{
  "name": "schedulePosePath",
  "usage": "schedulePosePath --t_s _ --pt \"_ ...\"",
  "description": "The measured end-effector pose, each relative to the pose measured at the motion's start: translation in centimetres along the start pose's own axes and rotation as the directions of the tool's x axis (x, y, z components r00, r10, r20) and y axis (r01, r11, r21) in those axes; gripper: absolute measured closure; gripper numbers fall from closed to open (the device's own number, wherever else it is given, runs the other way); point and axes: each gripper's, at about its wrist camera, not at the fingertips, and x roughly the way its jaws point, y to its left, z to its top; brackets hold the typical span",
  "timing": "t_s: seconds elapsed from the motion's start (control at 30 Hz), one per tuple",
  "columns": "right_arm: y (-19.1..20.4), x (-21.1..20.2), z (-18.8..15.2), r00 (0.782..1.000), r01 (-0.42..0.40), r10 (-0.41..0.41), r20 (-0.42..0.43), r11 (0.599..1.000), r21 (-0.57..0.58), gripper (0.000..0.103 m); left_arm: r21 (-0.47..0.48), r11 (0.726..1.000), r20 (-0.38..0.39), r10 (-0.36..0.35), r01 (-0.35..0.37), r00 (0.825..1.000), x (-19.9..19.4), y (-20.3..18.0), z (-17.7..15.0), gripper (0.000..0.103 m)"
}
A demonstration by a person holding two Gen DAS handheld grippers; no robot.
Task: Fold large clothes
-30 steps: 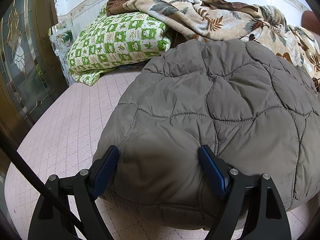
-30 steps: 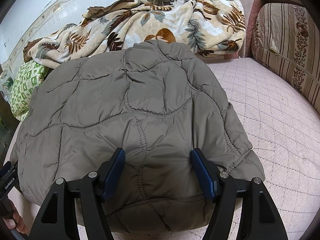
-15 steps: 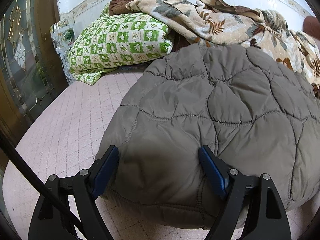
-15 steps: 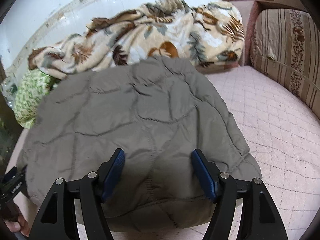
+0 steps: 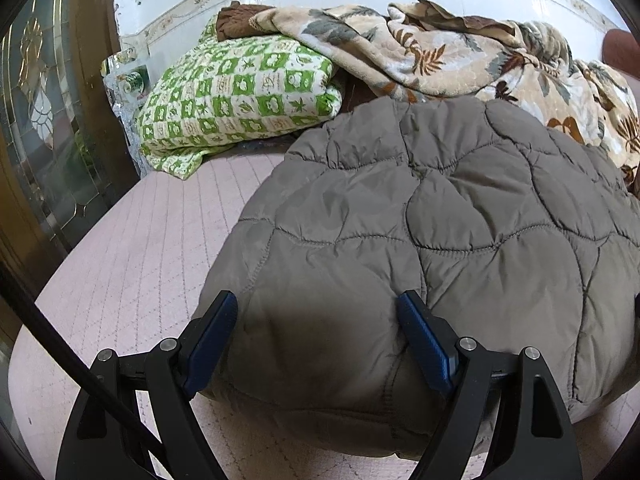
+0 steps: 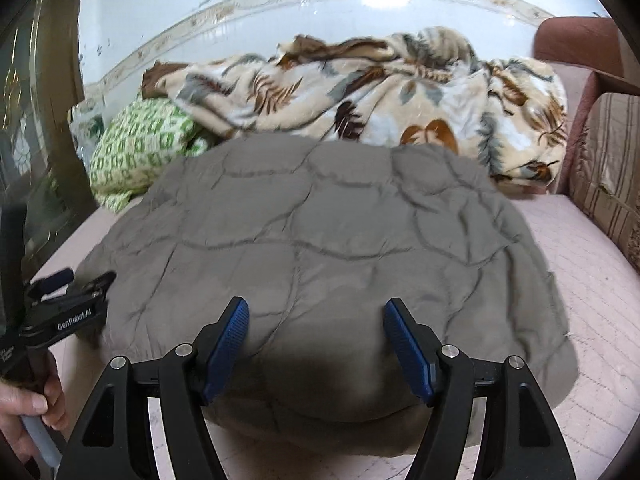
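a: bed surface?
b: pink mattress [image 5: 132, 264]; folded grey quilted jacket [image 5: 420, 240] lies on it, floral blanket [image 5: 440, 56] behind the jacket, green pillow [image 5: 236, 96] behind its left corner.
a: grippers?
b: left gripper [image 5: 316, 340] and right gripper [image 6: 316, 344] both spread wide at the jacket's near edge, gripping nothing.

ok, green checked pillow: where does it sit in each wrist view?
Left wrist: the green checked pillow is upper left of centre, large and sharp, beyond the grey quilted jacket.
Right wrist: the pillow is at the left edge, mid-height, small and blurred.
Shared landmark: the leaf-print blanket lies over the pillow's top and runs off to its right in both views.
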Motion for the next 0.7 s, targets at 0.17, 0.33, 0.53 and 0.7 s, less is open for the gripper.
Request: schedulePosePath --t_s 0.17,0.33,0.53,0.7 --pt "-0.7 0.9 -0.3 0.999 -0.027 0.028 -0.046 0.999 0.036 0.022 -0.022 0.999 -0.022 -0.035 0.034 0.999 0.0 0.8 0.4 0.021" --pt "-4.6 -1.5 0.7 0.998 -0.06 0.059 0.011 0.976 0.21 0.022 -0.157 0.984 -0.029 -0.09 0.085 0.995 -0.6 4.5 1.4 0.021" --pt "-11.3 -3.8 -0.2 1.0 0.03 -0.031 -0.003 0.911 0.412 0.02 -0.328 0.938 -0.123 -0.155 0.107 0.98 0.7 10.5 1.4 0.021" --pt "-16.6 -5.3 -2.9 0.996 0.087 -0.054 -0.073 0.804 0.589 0.017 -0.485 0.865 -0.215 -0.26 0.129 0.941 1.9 14.1 0.1 0.021"
